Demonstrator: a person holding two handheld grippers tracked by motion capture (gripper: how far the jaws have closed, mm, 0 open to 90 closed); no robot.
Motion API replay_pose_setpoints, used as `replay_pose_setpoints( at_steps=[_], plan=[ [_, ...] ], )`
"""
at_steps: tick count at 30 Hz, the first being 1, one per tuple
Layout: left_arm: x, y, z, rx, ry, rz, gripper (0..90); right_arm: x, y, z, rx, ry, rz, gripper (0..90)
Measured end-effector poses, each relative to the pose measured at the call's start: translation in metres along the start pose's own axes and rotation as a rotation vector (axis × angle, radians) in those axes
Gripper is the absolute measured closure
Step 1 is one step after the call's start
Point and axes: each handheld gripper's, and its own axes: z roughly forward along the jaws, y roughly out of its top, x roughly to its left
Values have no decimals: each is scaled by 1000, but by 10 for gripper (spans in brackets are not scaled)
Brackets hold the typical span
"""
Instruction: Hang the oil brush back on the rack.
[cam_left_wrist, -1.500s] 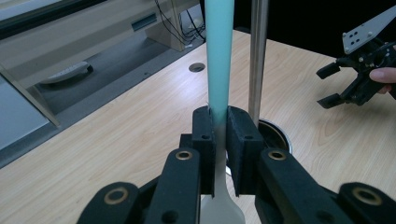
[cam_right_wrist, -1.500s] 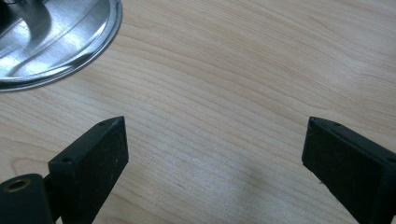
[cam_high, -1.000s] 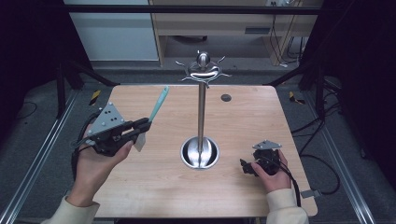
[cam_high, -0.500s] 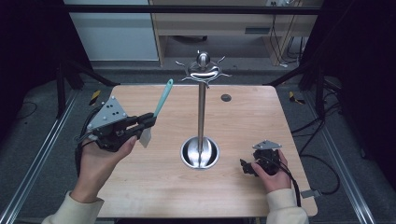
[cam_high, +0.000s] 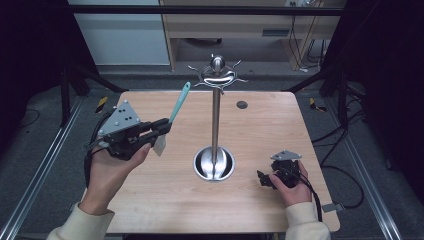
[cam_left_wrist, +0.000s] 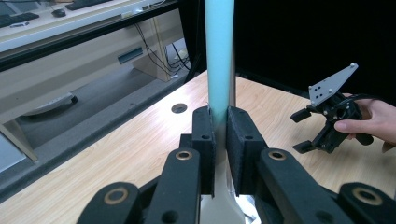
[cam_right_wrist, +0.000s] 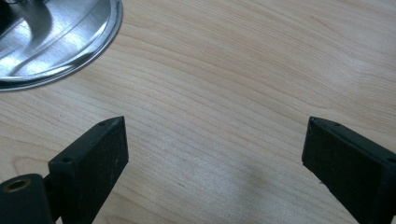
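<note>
The left gripper (cam_left_wrist: 220, 140) view shows its jaws clamped on the teal spatula (cam_left_wrist: 219, 56), while the right gripper (cam_right_wrist: 215, 154), jaws apart, faces bare tabletop (cam_right_wrist: 243, 70) beside the stand's steel base (cam_right_wrist: 51, 42).

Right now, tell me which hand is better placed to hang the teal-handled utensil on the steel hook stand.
Left. The left claw is clamped on the teal-handled utensil, raised beside the steel hook stand. The right claw sits open over bare table.

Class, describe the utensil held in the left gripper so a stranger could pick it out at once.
Start at the wooden table with the tall steel stand. Left of it, the left gripper clamps a spatula: the scene's one turquoise handle, pale blade below.
</note>
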Motion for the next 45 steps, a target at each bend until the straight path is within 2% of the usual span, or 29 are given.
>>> replay_pose_setpoints(
  at_steps=[14,45],
  plan=[
    [-2,2,6,9,-9,-1,818,0,0,0,0,2,0,77],
    [-1,2,26,42,-44,-33,818,1,0,0,1,7,-5,78]
  ],
)
